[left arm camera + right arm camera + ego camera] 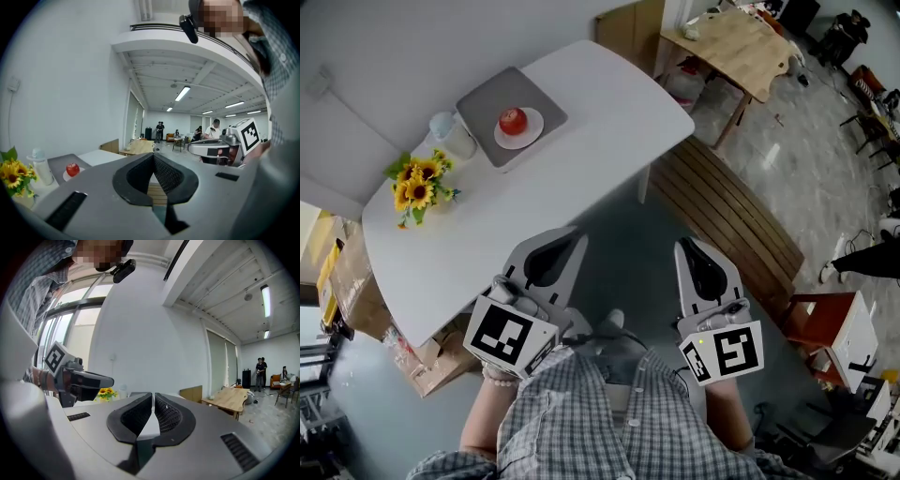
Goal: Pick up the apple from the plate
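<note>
At the far end of the white table (581,150), close to the wall, the apple (513,120) sits in the middle of a small white plate (534,132), and the plate rests on a grey mat (483,98) that keeps it flat and apart from its neighbours. We see a white bottle (455,136) just beside the mat and a bunch of sunflowers (417,183) a little further along the same edge, so the side of the apple that faces us looks like the open one. We hold the left tongs (558,248) and the right tongs (694,253) low and near our body, short of the table's near edge and well apart from the plate. That suits a moment when, as we judge it, the reach has not begun. Both pairs point forward over the floor rather than at the fruit. The left tongs have their tips together with nothing between them, and the right tongs likewise have their tips brought together on nothing. We reckon that is simply a resting carry. The left tongs are on the apple's side of the table, so we judge they are the better placed to go. Whichever pair goes will need to spread its tips wider than the apple before coming down around it, and to stay clear of the bottle.
</note>
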Motion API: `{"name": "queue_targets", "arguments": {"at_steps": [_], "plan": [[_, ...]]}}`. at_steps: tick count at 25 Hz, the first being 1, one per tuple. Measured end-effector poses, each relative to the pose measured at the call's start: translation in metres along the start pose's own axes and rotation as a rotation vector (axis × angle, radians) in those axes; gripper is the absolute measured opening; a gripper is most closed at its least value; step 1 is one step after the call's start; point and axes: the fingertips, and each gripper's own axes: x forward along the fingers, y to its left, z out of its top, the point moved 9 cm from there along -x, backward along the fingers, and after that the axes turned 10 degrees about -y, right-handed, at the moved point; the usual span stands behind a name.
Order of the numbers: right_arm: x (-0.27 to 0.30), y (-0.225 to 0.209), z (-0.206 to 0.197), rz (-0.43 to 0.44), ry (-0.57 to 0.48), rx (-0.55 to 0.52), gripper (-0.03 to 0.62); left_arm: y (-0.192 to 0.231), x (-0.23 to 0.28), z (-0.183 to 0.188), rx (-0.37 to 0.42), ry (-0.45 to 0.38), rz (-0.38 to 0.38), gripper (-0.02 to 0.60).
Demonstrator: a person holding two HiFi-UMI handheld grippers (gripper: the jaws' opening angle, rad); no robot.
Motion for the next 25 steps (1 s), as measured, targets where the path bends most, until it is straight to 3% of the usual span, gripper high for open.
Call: {"name": "queue_targets", "arguments": {"at_steps": [5,14,25], "plan": [[0.017,-0.015,-0.016,0.036,0.025,0.052,0.032,0.002,0.008,-0.009,-0.01,0.061,0.049,0.009],[0.061,-0.039,-0.02,0.065,0.025,0.054,0.032,0.038,0.043,-0.012,-0.028,0.02,0.094,0.009],[0.153,-0.048,-0.015,0.165,0.022,0.024,0.032,0.109,0.068,-0.004,-0.045,0.009,0.193,0.009]]}}
